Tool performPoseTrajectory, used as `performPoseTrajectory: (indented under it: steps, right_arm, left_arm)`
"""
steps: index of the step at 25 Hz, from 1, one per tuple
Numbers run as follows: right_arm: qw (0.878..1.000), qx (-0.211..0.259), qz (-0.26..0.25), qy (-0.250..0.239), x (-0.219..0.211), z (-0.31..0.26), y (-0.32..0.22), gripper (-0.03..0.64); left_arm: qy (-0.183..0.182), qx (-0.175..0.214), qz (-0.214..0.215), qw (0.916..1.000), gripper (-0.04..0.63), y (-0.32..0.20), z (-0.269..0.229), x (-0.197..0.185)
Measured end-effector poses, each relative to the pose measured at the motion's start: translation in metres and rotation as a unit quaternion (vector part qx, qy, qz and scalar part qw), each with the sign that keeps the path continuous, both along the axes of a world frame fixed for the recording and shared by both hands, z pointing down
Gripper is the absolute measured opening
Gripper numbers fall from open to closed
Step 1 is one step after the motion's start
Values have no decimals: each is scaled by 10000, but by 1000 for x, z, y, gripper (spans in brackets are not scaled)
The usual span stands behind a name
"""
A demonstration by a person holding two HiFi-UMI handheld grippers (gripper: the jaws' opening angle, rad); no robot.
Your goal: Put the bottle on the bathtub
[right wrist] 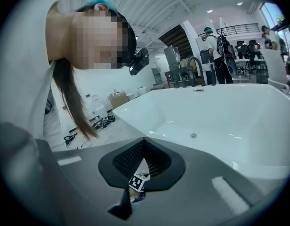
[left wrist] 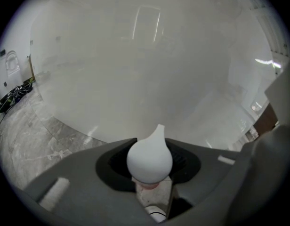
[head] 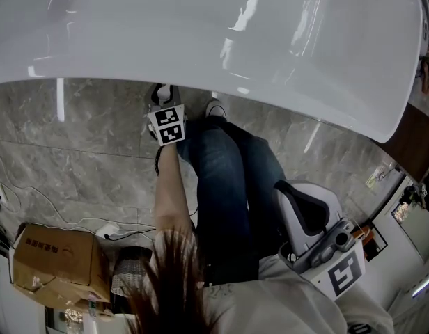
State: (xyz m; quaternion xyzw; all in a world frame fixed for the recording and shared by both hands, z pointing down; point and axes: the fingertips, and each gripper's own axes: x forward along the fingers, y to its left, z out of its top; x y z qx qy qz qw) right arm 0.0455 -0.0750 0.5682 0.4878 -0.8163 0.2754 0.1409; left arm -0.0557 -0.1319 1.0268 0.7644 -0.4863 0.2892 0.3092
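A clear bottle with a white teardrop-shaped cap [left wrist: 149, 158] sits between the jaws of my left gripper [left wrist: 152, 173], which is shut on its body below the cap. In the head view the left gripper [head: 164, 97] hangs low near the grey floor, right beside the outer wall of the white bathtub [head: 200, 33]. That wall [left wrist: 149, 69] fills the left gripper view. My right gripper [head: 298, 200] is held by the person's hip, apart from the tub. Its jaws [right wrist: 143, 149] meet at the tips with nothing between them, and beyond them lies the tub's basin [right wrist: 220, 121].
The person's legs in jeans [head: 228, 179] stand between the two grippers. A cardboard box [head: 58, 263] and cables [head: 33, 207] lie on the marble floor at the left. A faucet [right wrist: 194, 69] stands at the tub's far rim, with other people [right wrist: 215, 46] behind it.
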Motion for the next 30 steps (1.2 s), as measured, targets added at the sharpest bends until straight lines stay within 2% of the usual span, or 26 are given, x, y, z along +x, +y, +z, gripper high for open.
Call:
performPoseTrajectory:
  steps: [11, 18, 21, 26, 30]
  right_arm:
    - [9998, -110, 132, -58, 10, 5, -3, -3]
    - [9996, -144, 223, -68, 16, 3, -1, -3]
    - [9994, -198, 257, -81, 18, 2, 1, -3]
    - [9987, -412, 244, -153, 17, -4, 7, -3]
    - [9973, -654, 253, -220, 19, -14, 13, -3]
  left_arm:
    - [-119, -239, 185, 9995, 178, 11, 23, 5]
    - [-47, -287, 656, 9974, 182, 18, 20, 25]
    - [-34, -345, 842, 9958, 245, 24, 17, 31]
    - [-165, -559, 727, 9956, 256, 38, 7, 13]
    - [-102, -649, 553, 9963, 256, 54, -15, 4]
